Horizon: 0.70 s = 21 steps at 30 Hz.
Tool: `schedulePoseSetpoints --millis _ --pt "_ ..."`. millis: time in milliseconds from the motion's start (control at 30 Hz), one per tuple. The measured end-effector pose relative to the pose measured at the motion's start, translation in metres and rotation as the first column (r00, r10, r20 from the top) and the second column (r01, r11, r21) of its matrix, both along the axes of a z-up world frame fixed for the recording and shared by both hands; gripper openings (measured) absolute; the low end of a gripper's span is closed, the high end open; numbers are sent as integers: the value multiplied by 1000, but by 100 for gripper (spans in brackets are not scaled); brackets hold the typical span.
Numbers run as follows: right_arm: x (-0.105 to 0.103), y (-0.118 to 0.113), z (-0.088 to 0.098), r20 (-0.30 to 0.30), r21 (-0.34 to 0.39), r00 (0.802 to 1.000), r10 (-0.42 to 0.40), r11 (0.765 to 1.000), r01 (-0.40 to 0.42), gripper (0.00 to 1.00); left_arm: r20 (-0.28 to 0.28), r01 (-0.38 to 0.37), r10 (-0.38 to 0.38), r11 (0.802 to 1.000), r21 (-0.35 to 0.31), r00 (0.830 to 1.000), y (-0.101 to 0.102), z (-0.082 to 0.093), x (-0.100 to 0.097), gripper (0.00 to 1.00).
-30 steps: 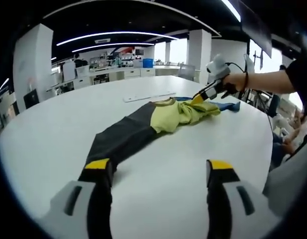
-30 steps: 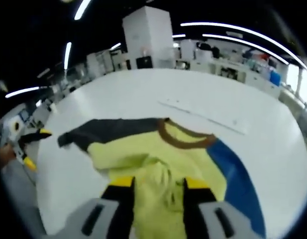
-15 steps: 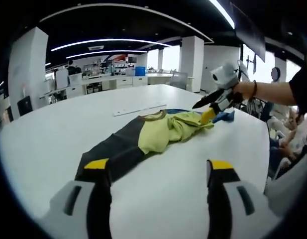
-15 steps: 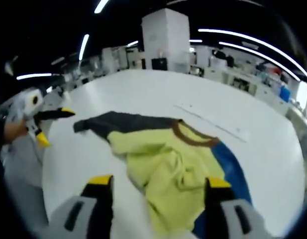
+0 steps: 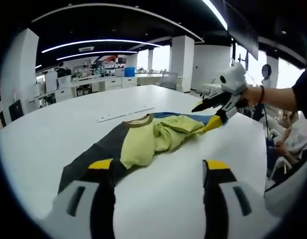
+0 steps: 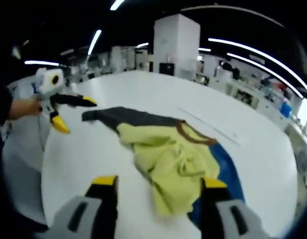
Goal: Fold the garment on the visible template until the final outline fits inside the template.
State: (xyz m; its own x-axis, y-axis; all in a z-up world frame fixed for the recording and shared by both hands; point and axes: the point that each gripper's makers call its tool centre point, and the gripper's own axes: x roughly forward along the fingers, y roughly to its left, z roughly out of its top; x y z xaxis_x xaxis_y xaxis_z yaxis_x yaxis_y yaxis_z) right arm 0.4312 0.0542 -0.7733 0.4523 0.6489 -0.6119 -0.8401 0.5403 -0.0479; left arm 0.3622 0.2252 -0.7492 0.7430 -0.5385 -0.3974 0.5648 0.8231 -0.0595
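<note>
Both tools stood with their jaws spread wide, pinching nothing. Seen in its own view, the left tool (image 5: 158,172) hovered over the round white counter (image 5: 53,134), its yellow-tipped black jaws framing the near end of the crumpled garment of lime-yellow, dark grey and blue cloth (image 5: 153,137). That garment lay bunched across the middle of the counter, the grey part trailing toward the left tool, the yellow folds heaped in the centre with a brown collar showing, and the blue edge at the far side. At that far side the right tool (image 5: 213,109), held by a hand (image 5: 250,94), hung just above the blue edge without gripping it.

From the right gripper view, the right tool (image 6: 158,186) sat just short of the yellow heap (image 6: 168,159), while the left tool (image 6: 71,109) hung beyond the grey end, apart from the cloth. A thin pale strip (image 5: 126,113) lay on the counter behind the garment. White pillars (image 6: 175,42), desks and ceiling light strips stood around, and nothing lay between either tool and the cloth.
</note>
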Motion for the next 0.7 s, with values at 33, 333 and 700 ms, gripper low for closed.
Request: schedulePoseSetpoints --millis 33,333,700 --pt "0 -2 0 4 3 1000 -2 1000 1 61 -2 8 -8 1000 -7 1000 -4 0 2 64" --pt "-4 -14 -8 31 -2 999 -20 1000 20 51 -28 51 -51 999 -3 998 -31 -9 14 56" --pt "0 -28 -25 74 -45 996 -49 998 53 39 -42 78 -78 997 -12 996 -57 -20 43 50"
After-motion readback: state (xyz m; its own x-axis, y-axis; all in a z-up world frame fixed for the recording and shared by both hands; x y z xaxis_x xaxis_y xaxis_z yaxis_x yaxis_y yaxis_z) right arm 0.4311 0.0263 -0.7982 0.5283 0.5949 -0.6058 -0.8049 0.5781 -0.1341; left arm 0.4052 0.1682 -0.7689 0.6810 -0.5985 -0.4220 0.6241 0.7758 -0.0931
